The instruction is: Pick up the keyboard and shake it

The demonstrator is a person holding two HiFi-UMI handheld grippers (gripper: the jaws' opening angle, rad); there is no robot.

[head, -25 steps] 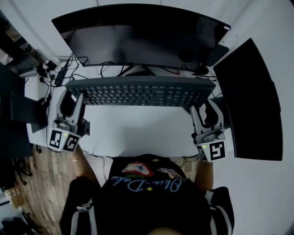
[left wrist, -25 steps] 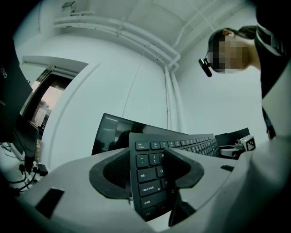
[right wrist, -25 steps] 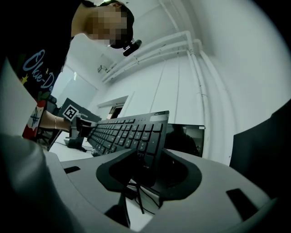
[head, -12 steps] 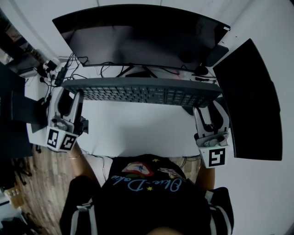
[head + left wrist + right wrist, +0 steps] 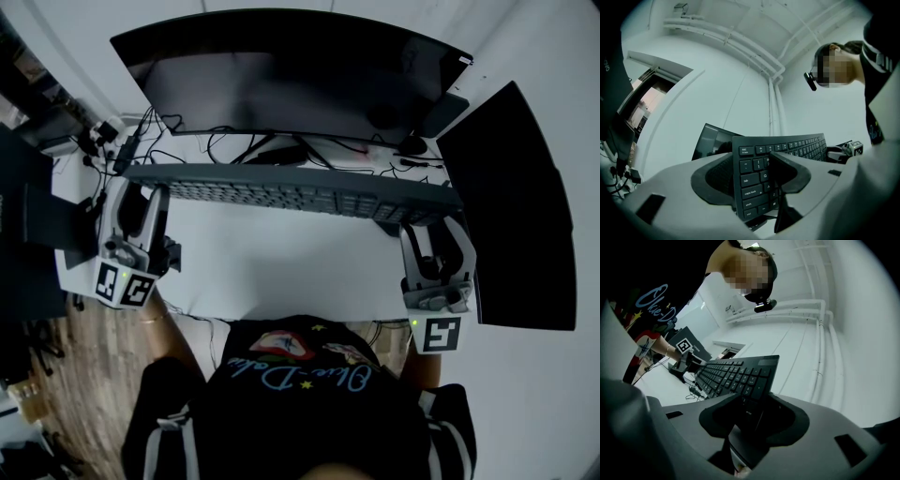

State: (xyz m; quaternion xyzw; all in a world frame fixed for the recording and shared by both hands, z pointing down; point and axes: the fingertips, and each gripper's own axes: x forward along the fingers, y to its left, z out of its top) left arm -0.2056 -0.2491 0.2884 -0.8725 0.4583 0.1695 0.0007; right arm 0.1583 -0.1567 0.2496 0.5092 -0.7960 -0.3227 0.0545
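A long dark keyboard [image 5: 291, 192] hangs above the white desk [image 5: 281, 267], tipped so that the head view sees mostly its front edge. My left gripper [image 5: 141, 195] is shut on its left end; in the left gripper view the pads clamp the keyboard [image 5: 787, 152] by the esc and tab keys, within my left gripper [image 5: 754, 180]. My right gripper [image 5: 433, 223] is shut on the right end. In the right gripper view the keyboard [image 5: 736, 373] runs away from my right gripper [image 5: 752, 418], whose pads press both its faces.
A wide curved monitor [image 5: 291, 75] stands just behind the keyboard, with cables [image 5: 234, 145] under it. A second dark screen [image 5: 511, 206] stands at the right beside my right gripper. Dark equipment and wood floor [image 5: 84, 375] lie to the left.
The keyboard has tipped further edge-on and its right end has come up. My right gripper rolled, its marker cube dropping lower in the head view. The left gripper barely moved.
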